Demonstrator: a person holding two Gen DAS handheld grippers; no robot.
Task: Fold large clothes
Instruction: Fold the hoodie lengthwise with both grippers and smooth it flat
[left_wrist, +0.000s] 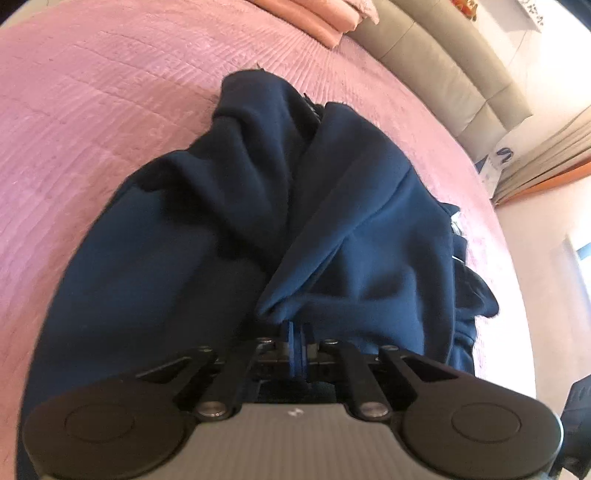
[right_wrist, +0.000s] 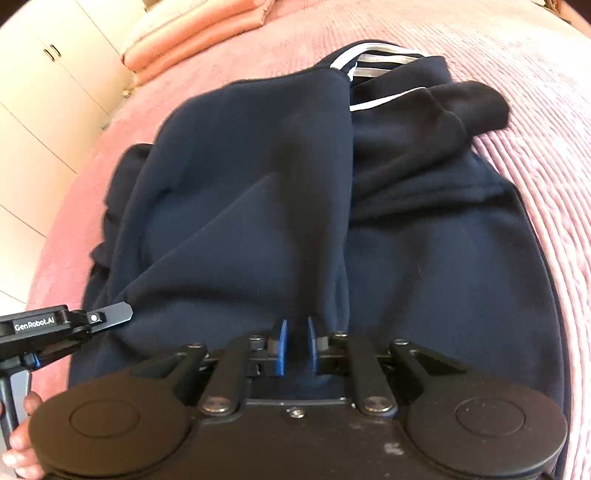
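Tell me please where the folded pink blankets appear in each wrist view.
Left wrist view: folded pink blankets at the top edge, centre, beyond the navy garment.
Right wrist view: blankets at the upper left.
Shared landmark: the navy garment on the pink bedspread.

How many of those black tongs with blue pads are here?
2. The left tongs pinch a fold of the dark navy fleece garment on the pink ribbed bedspread; the right tongs stand slightly open over the same garment. None seems hidden.
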